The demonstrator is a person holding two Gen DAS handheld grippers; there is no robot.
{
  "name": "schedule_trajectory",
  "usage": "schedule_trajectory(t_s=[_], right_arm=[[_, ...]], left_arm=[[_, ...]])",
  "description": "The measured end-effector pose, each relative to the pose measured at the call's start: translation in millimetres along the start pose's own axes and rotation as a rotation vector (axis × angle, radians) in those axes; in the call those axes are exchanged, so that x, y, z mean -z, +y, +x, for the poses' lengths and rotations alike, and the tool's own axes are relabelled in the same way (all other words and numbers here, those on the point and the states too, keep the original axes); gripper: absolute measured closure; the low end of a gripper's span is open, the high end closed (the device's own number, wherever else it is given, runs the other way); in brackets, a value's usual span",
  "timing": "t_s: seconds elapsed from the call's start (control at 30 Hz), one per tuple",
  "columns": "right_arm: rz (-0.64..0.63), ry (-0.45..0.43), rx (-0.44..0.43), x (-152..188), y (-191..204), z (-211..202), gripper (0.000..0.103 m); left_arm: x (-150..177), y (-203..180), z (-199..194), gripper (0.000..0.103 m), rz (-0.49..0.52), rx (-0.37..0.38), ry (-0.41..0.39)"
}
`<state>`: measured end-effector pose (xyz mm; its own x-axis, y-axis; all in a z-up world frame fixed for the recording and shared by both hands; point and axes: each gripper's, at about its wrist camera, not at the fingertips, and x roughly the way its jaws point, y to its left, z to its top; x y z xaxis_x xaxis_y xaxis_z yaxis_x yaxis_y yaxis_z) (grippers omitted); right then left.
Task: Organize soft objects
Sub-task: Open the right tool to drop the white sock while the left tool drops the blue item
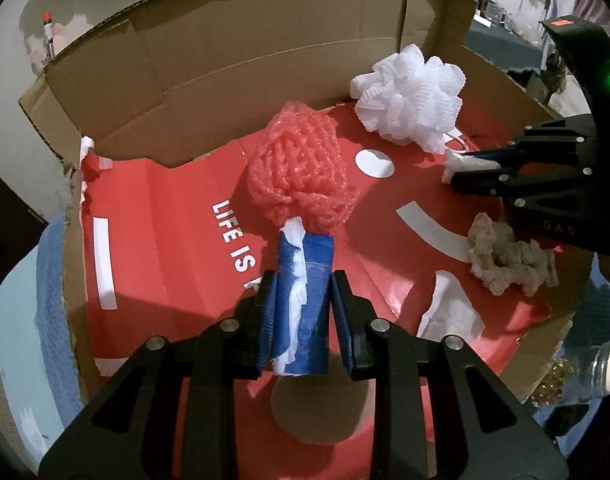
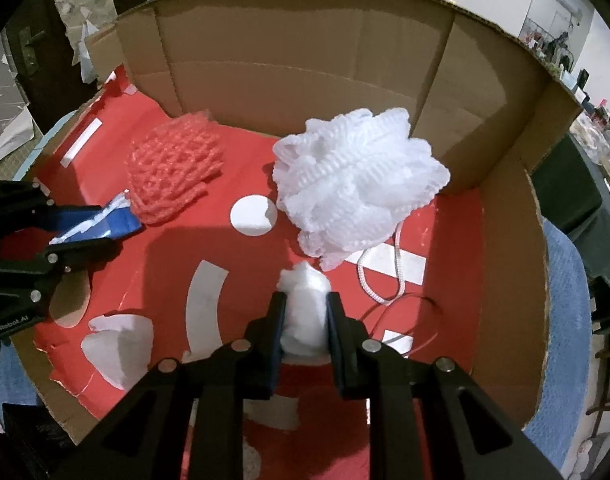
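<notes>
1. Left gripper (image 1: 303,300) is clamped on a blue-and-white roll (image 1: 303,304), right by the pink net sponge (image 1: 305,172) in the cardboard box (image 1: 265,64).
2. Right gripper (image 2: 305,324) pinches a white cotton wad (image 2: 305,312), just below the white bath pouf (image 2: 357,184).
3. A beige scrap (image 1: 505,260) sits on the box's red floor.

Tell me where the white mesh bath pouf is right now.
The white mesh bath pouf lies on the red floor of the cardboard box near its back wall, right of the pink mesh pouf and just beyond the right tongs.
</notes>
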<state>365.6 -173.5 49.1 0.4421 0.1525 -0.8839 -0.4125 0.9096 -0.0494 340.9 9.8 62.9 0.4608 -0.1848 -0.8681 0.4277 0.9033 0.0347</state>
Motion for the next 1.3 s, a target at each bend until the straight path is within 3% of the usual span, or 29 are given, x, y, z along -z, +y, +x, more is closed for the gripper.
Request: schedule_trajectory(t_s=[0.2,0.27,0.43,0.7,0.73,0.83,1.07,1.3], right_arm=[[-0.001,0.015,0.009,-3,2,4,0.078],[-0.001,0.02,0.006,-5,5,5,0.075],[-0.011,0.022,0.013,-10,8,11,0.054],[0.003,-0.014,0.005,-12,10,-2,0.045],[0.003,-0.023,0.004,-12,12,-6,0.045],[0.001,-0.045,0.003,-11,14,-17,0.044],[-0.001,-0.112,0.001,4,23,-53,0.04],[0.02,-0.238,-0.02,33,27,-110,0.024]], left_arm=[[3,-5,3,0.078,0.01,-0.001,0.012],[2,-4,3,0.077,0.011,0.007,0.013],[0,-4,5,0.077,0.014,0.016,0.019],[-1,-3,6,0.075,-0.018,0.074,0.029],[-1,-2,5,0.072,-0.02,0.073,0.026],[0,-5,-5,0.029,-0.016,0.06,-0.022],[5,-18,-46,0.029,-0.005,0.041,-0.113],[29,-37,-104,0.029,-0.018,0.025,-0.237]])
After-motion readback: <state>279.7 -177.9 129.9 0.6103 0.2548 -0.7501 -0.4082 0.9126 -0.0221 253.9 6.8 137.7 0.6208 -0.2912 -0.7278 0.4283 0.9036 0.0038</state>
